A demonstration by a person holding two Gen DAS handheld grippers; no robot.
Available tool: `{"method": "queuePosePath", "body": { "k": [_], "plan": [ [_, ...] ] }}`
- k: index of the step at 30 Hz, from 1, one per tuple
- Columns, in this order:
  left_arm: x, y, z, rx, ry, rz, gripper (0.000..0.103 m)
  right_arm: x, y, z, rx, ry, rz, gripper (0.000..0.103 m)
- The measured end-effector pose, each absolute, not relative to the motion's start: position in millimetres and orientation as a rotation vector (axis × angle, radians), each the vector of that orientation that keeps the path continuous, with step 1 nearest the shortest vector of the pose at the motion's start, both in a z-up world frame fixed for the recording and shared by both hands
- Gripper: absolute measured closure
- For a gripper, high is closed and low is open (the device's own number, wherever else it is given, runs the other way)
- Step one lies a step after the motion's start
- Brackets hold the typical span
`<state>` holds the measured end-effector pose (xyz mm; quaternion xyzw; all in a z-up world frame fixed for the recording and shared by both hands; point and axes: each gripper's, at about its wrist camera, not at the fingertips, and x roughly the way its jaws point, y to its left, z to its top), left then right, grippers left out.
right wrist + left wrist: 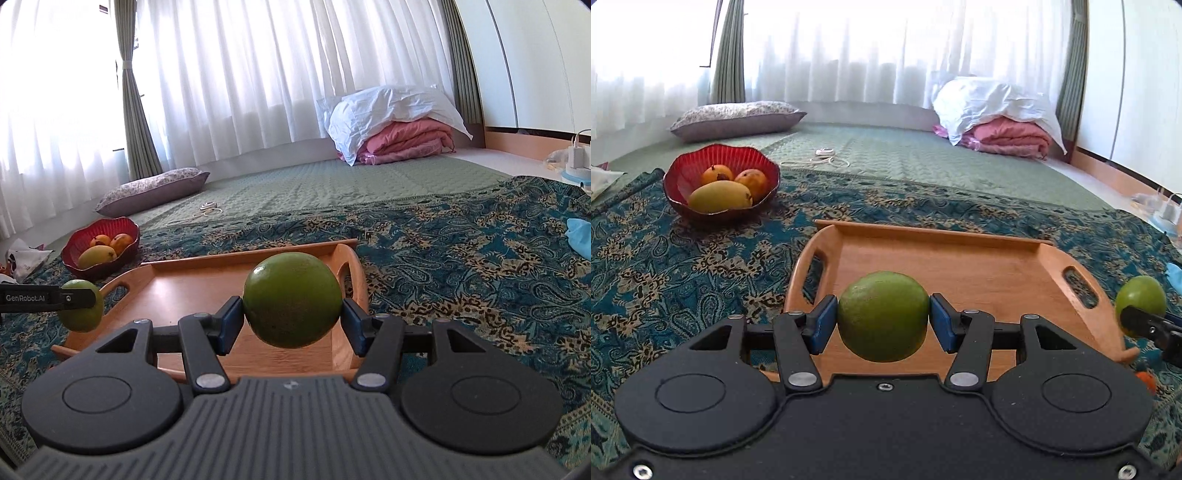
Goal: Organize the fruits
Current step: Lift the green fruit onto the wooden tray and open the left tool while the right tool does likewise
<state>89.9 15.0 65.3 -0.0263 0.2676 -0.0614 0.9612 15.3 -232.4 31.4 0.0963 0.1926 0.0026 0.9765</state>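
Left claw (pixel 882 319) clamped on a green fruit (pixel 882 315), held above the wooden tray (pixel 960 254). Right claw (pixel 291 319) clamped on a second green fruit (pixel 291 304), over the tray's right end. Red bowl (pixel 683 177) of mangoes (pixel 720 195) on the patterned cloth (pixel 683 266) behind.

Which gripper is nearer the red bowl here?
Left. The left gripper sits over the tray's bowl-side half; the right gripper is over the far end from the red bowl.
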Motion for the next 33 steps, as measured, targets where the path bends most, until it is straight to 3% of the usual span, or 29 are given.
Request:
{"method": "queuePosePath", "body": {
  "k": [16, 33],
  "plan": [
    [112, 20, 39, -0.018, 0.576, -0.081, 0.051, 54, -226, 3, 0.186, 0.557, 0.04, 0.043],
    [114, 18, 32, 0.0, 0.585, -0.077, 0.051, 58, -224, 4, 0.175, 0.557, 0.029, 0.042]
  ]
}}
